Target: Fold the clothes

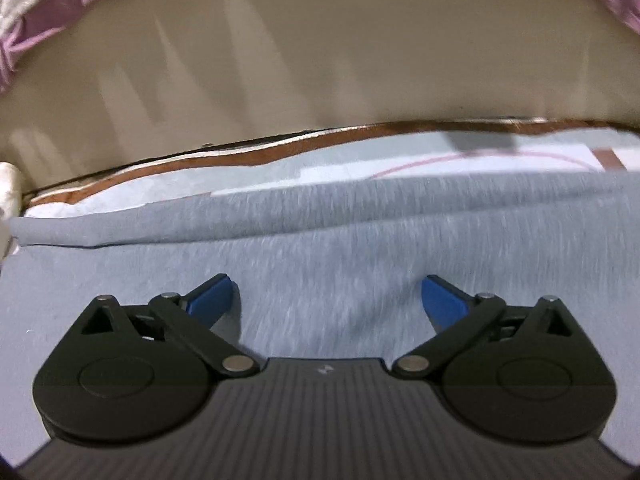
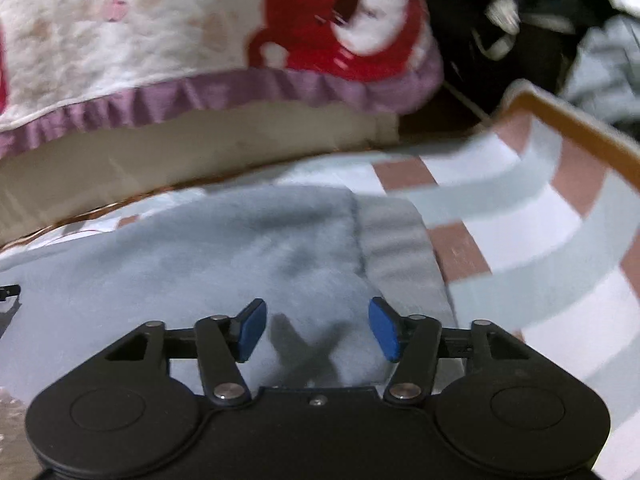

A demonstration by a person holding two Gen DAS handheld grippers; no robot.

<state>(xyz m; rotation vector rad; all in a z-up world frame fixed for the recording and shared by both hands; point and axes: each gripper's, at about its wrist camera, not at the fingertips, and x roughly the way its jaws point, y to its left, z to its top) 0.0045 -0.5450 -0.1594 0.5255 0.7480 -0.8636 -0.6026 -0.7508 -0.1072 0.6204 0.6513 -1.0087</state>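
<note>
A grey knit garment (image 1: 320,248) lies flat on a checked sheet, with a long fold running across it. My left gripper (image 1: 327,300) hovers over the grey cloth, its blue pads (image 1: 212,298) spread wide and nothing between them. In the right wrist view the same grey garment (image 2: 224,248) ends in a ribbed hem (image 2: 400,248) at the right. My right gripper (image 2: 317,326) stands open above the cloth near that hem, and its pads (image 2: 382,326) hold nothing. Both views are blurred.
The checked sheet (image 2: 540,232) in pale blue, white and brown has a brown border (image 2: 580,120). A quilt with a purple frill (image 2: 200,92) and red print lies beyond a beige surface (image 1: 320,60). Dark clothes (image 2: 500,20) are piled at the far right.
</note>
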